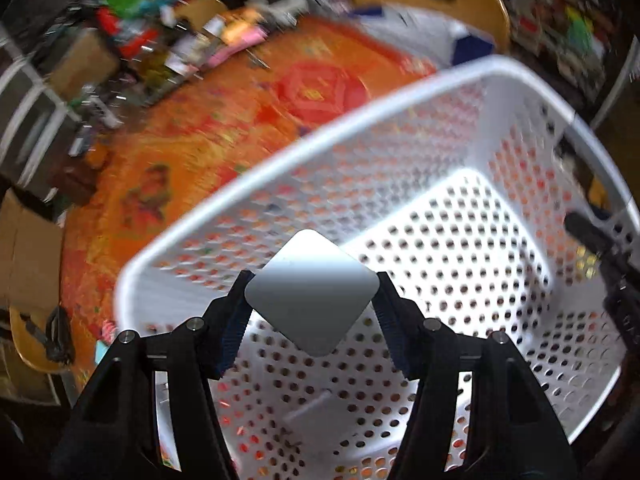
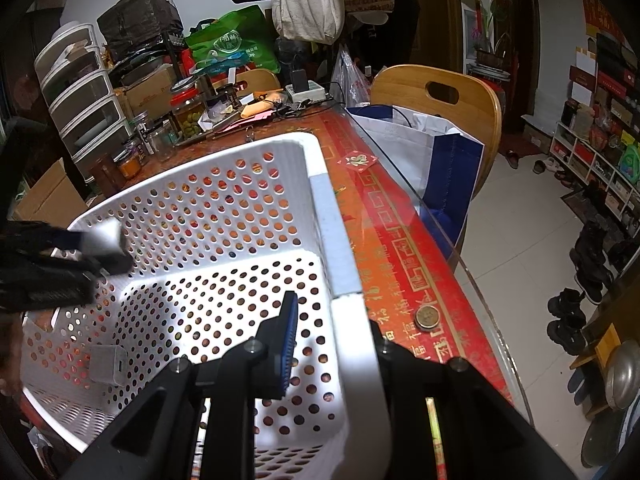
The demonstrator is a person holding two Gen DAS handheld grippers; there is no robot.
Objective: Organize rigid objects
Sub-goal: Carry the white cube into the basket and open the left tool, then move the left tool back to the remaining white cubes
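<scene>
A white perforated basket [image 1: 400, 108] stands on the orange-red tablecloth. My left gripper [image 1: 312, 292] is shut on a grey square block [image 1: 312, 292] and holds it over the basket's inside; the gripper shows in the right wrist view [image 2: 100, 248] with the block [image 2: 104, 236]. A small white charger-like piece [image 2: 108, 364] lies on the basket floor, and shows in the left wrist view [image 1: 308, 408]. My right gripper [image 2: 340, 320] is shut on the basket's rim [image 2: 352, 344], one finger [image 2: 288, 340] inside the wall, the other outside.
The table's far side is crowded with jars [image 2: 188, 116], bags and boxes. A coin [image 2: 427, 317] lies on the cloth right of the basket. A wooden chair [image 2: 440, 96] with a white-blue bag [image 2: 432, 148] stands beyond the glass table edge.
</scene>
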